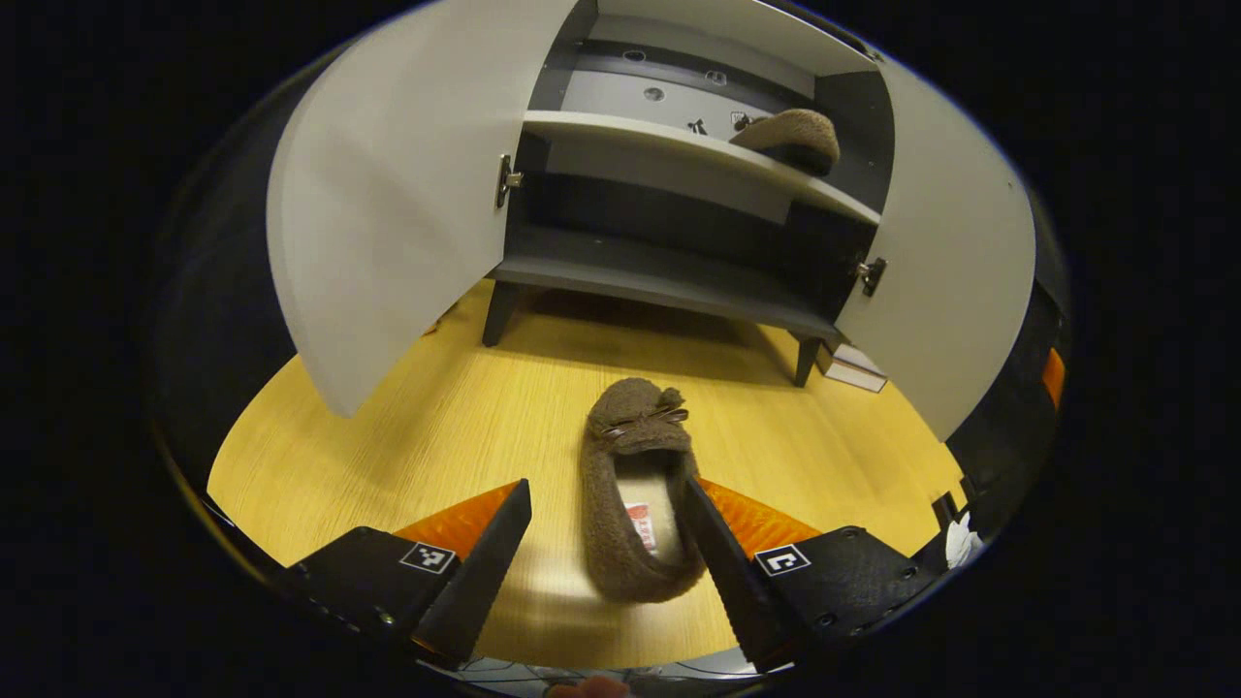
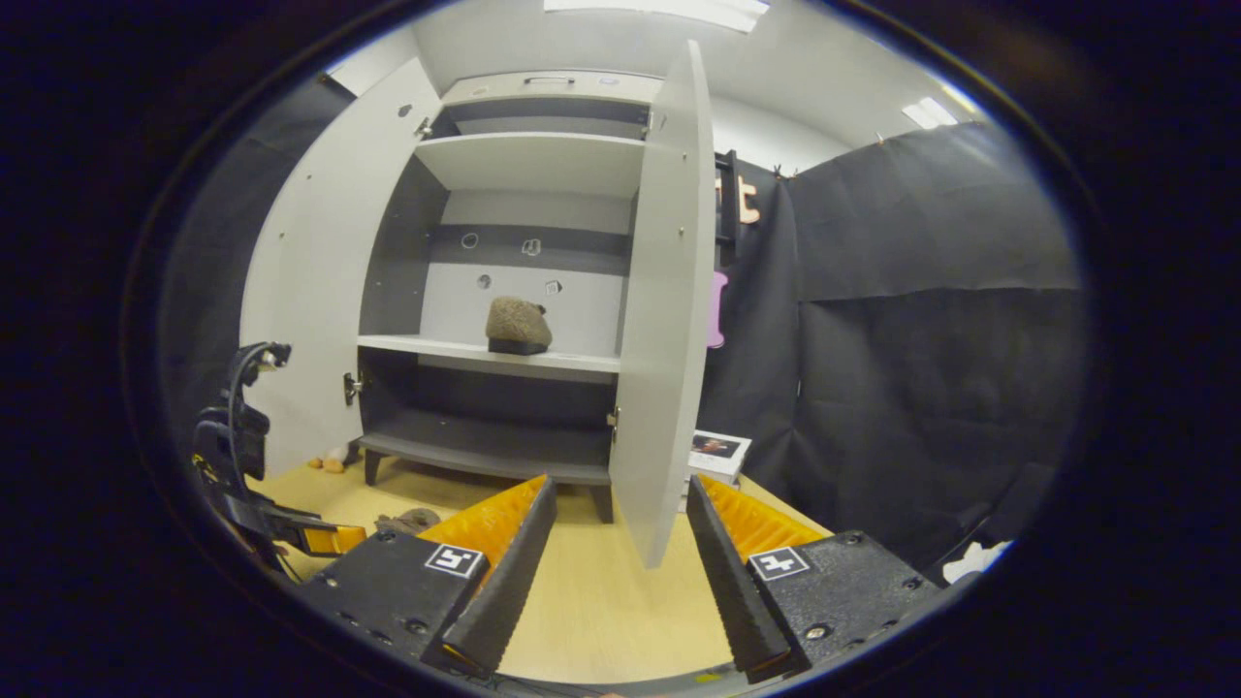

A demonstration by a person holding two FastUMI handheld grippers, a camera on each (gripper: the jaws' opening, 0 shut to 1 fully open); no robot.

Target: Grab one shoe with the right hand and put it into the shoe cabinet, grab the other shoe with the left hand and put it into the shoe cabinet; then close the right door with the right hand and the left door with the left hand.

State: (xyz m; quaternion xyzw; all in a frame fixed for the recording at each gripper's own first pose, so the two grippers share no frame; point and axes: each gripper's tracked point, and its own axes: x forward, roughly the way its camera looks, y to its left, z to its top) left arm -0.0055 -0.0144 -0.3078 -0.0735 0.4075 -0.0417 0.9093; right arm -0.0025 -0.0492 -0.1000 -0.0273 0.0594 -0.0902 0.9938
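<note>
Both grippers open, empty: left (image 1: 606, 543) straddles floor shoe (image 1: 635, 485); one shoe (image 2: 519, 325) shelved, doors still open.

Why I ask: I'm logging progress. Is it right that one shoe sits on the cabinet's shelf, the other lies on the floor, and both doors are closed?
Not quite: both doors, left and right, stand open in the left gripper view. One shoe is on the shelf; the other lies on the floor.

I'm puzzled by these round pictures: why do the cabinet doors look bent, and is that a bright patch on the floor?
Left gripper view: the fisheye lens bows the flat grey cabinet doors; overhead light leaves a pale glare on the yellow wooden floor beside the brown fuzzy slipper. Right gripper view: the right door's edge curves likewise; ceiling lights glow white.
</note>
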